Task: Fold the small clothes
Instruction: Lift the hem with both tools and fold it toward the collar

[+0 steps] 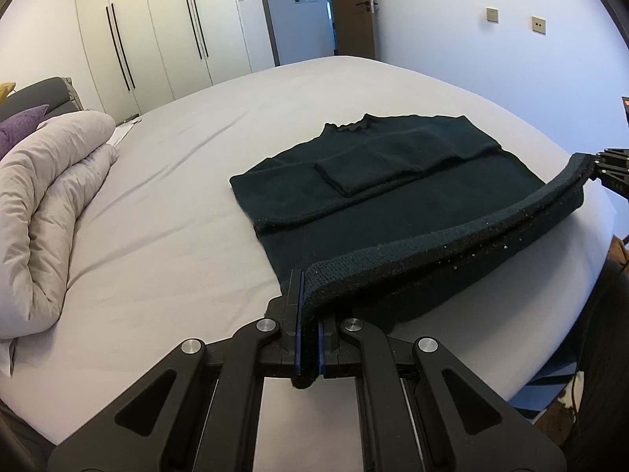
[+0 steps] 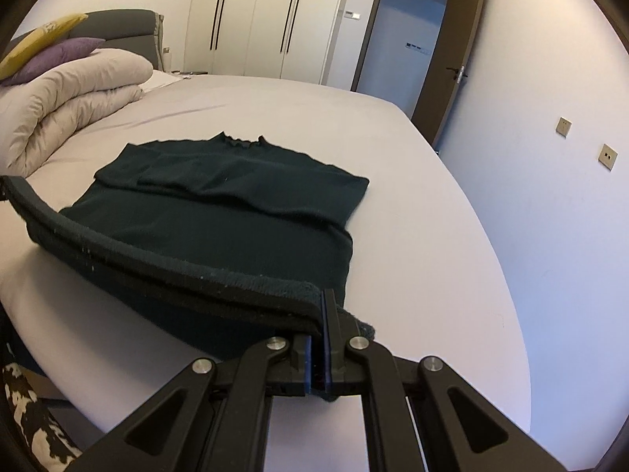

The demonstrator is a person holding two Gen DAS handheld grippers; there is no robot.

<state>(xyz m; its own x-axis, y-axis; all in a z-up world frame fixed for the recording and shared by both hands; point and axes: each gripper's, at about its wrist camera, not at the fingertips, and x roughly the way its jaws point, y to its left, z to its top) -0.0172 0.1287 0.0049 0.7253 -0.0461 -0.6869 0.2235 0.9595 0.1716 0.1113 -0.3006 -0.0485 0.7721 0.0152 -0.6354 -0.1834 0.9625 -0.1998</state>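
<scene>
Room: bedroom with pale walls, a wardrobe (image 1: 157,27) at the back and an open door (image 2: 452,63) on the right.
Bed: grey sheet (image 1: 177,196) spread flat, carrying everything.
Sweater: dark green sweater (image 1: 393,181) lies on the near right part of the bed, collar away from the cameras, both sleeves folded across the chest.
Hem: the bottom edge (image 2: 157,259) is lifted off the sheet and stretched in a taut band between the two grippers; the body beyond it rests flat.
Left hand-held gripper: (image 1: 310,338) low over the near edge of the bed, pointing forward along the sheet, jaws clamped on the hem's left corner, with a bit of fabric poking out behind the pads.
Right hand-held gripper: (image 2: 319,350) at about the same height, also pointing forward, jaws pinched tight on the hem's right corner; in the left wrist view it shows at the far right edge (image 1: 605,165).
Duvet: beige duvet (image 2: 70,98) rolled up at the left of the bed, well apart from the sweater.
Pillows: purple (image 2: 59,55) and yellow (image 2: 43,39) ones against a grey headboard (image 2: 125,23).
Wall: two switch plates (image 2: 607,156) right of the door.
</scene>
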